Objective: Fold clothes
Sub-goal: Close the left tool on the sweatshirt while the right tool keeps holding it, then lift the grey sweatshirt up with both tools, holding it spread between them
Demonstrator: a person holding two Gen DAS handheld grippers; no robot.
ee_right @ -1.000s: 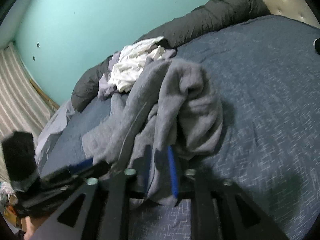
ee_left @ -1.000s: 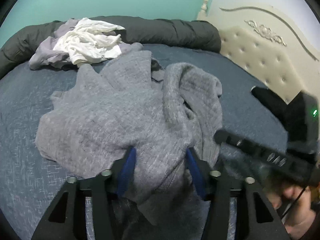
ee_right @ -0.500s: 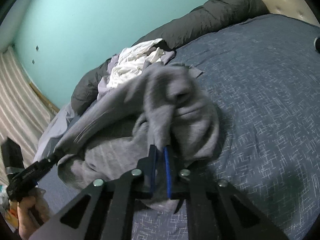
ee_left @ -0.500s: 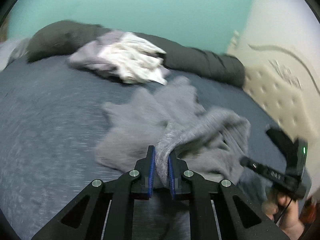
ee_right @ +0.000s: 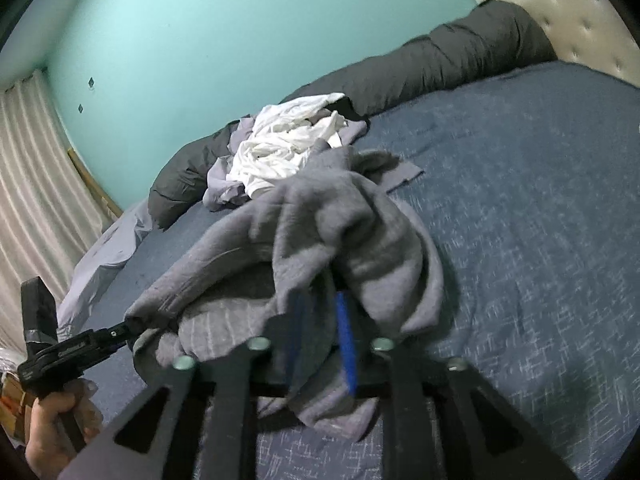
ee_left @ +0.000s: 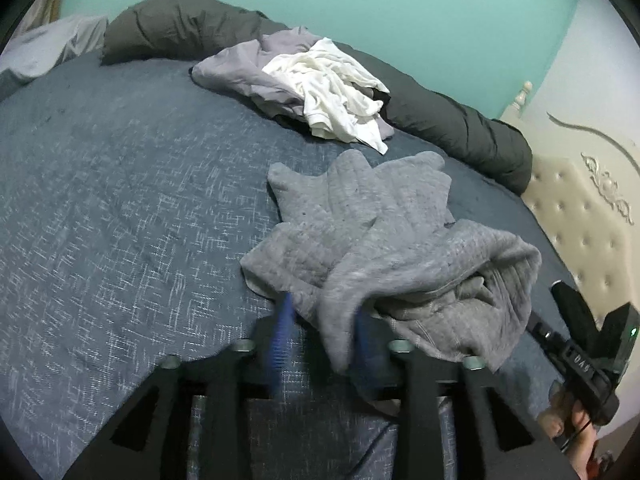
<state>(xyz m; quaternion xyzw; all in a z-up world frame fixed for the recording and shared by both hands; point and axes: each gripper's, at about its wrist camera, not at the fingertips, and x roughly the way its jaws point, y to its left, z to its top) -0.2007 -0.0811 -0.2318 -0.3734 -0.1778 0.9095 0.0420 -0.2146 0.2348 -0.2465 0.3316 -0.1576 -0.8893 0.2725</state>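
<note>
Swung leftward since a second ago, left hand-held gripper (ee_left: 320,336), jaws opening around grey sweater (ee_left: 384,240) edge. Right hand-held gripper (ee_right: 320,336) likewise opening, fabric between; sweater bunched mid-bed (ee_left: 120,200), apparently released for re-gripping.

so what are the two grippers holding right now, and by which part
Nothing firmly: both sets of jaws are opening. A fold of the grey knitted sweater hangs between the left gripper pads, another between the right gripper pads.

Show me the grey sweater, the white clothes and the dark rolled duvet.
grey sweater (ee_left: 360,208): left wrist view, on its flat spread part.
white clothes (ee_left: 336,84): left wrist view, middle of the crumpled heap.
dark rolled duvet (ee_right: 460,56): right wrist view, on its upper roll.
</note>
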